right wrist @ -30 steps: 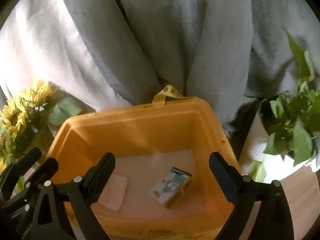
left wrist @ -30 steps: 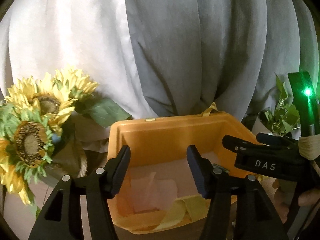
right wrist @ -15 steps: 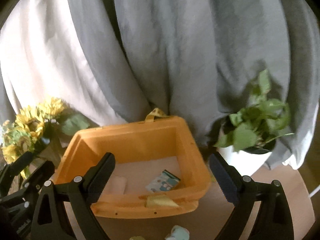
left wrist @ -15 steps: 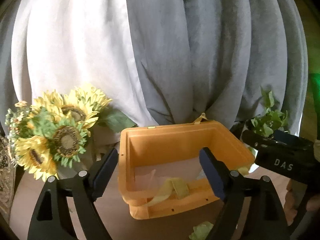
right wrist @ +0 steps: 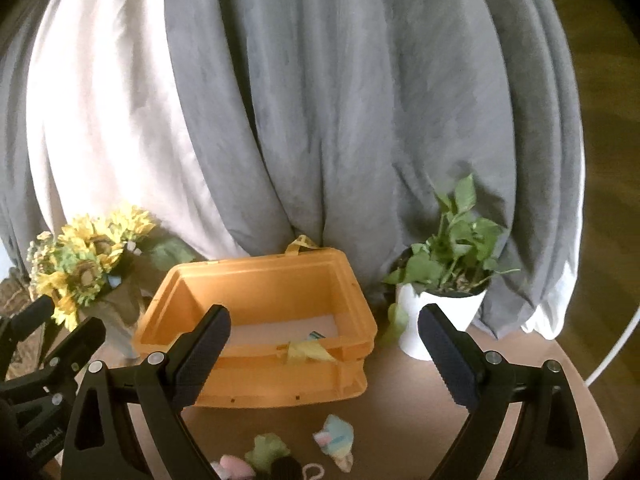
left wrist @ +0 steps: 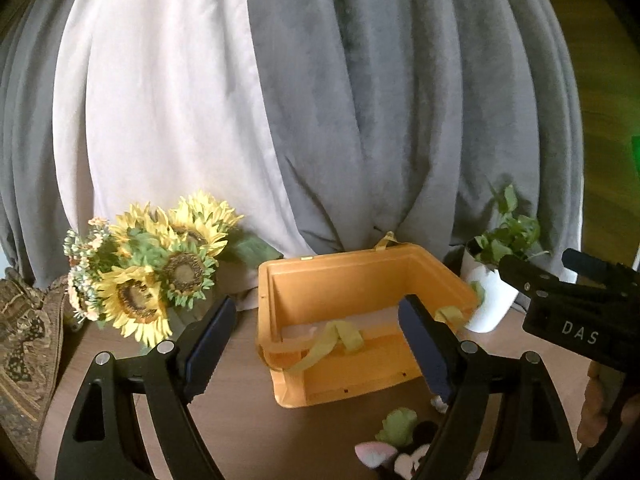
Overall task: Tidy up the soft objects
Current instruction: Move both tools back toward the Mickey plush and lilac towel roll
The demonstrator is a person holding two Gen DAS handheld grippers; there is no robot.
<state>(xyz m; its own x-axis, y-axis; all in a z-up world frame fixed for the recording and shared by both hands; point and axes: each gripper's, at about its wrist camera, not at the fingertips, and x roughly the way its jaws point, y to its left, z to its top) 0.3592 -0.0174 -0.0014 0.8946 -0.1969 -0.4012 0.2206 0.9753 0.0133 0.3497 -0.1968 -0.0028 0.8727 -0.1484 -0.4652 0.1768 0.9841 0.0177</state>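
An orange plastic bin (left wrist: 352,320) (right wrist: 260,344) stands on the brown table, a yellow strap (left wrist: 336,336) draped over its near rim. A small printed packet (right wrist: 316,335) lies inside. Several small plush toys lie in front of the bin: a green one (left wrist: 396,430) (right wrist: 266,450), a pastel one (right wrist: 334,438), a pink one (right wrist: 232,466) and a black-eared one (left wrist: 416,460). My left gripper (left wrist: 316,354) is open and empty, held back above the table before the bin. My right gripper (right wrist: 324,356) is open and empty, also before the bin.
A sunflower bouquet (left wrist: 152,276) (right wrist: 80,268) stands left of the bin. A potted green plant in a white pot (right wrist: 444,296) (left wrist: 492,280) stands to its right. Grey and white curtains (left wrist: 320,120) hang behind. A patterned cloth (left wrist: 24,344) lies at far left.
Both grippers have pulled back and up from over the bin. The bin looks smaller and the plush toys in front of it have come into view.
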